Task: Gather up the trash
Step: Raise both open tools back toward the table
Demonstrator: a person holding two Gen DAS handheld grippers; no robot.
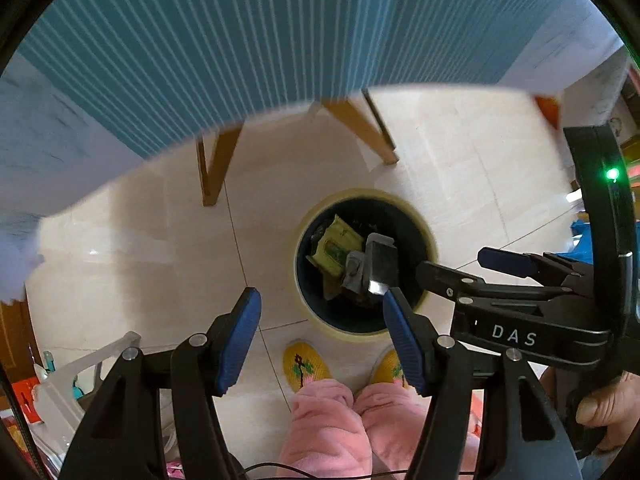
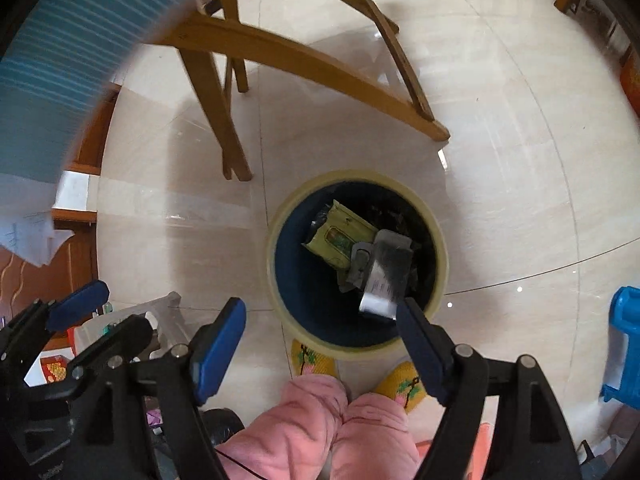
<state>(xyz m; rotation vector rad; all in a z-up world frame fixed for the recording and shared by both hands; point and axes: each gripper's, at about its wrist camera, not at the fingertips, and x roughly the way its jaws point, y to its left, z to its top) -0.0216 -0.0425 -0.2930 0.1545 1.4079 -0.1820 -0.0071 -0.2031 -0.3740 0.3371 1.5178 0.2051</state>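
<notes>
We're standing over the trash bin [image 2: 356, 264], both grippers held above it w/ nothing in them. The left gripper [image 1: 320, 336] has its jaws spread wide apart, empty; the right gripper [image 2: 320, 348] is likewise wide open, empty. In the left view the right gripper comes in from the side, above the bin's rim, also parted.

Task's thing, as we judge it: the silver foil pouch [image 2: 386, 276], lying inside the bin on top of the other rubbish, toward the near side of the bin. Just beside it, farther into the bin, sits a yellow-green wrapper [image 2: 340, 240], w/ a small grey packet [image 2: 360, 266] between the two, touching both as far as we can tell.

Handling, our guess: the pouch looks light, thin, flexible, w/ a slick metallic skin, so it'd crumple and could slip. Not fragile. If we needed it again, best hold is across the flat sealed end nearest the bin's near rim, pinching both faces.

Orientation: its long axis runs roughly from the near rim toward the bin's middle, tilted a bit; the bright end w/ a pale label faces the near rim, the darker end points inward. It lies flattish, leaning on the trash under it; we can't tell how deep.

Pouch in bin, so this item seems done.
</notes>
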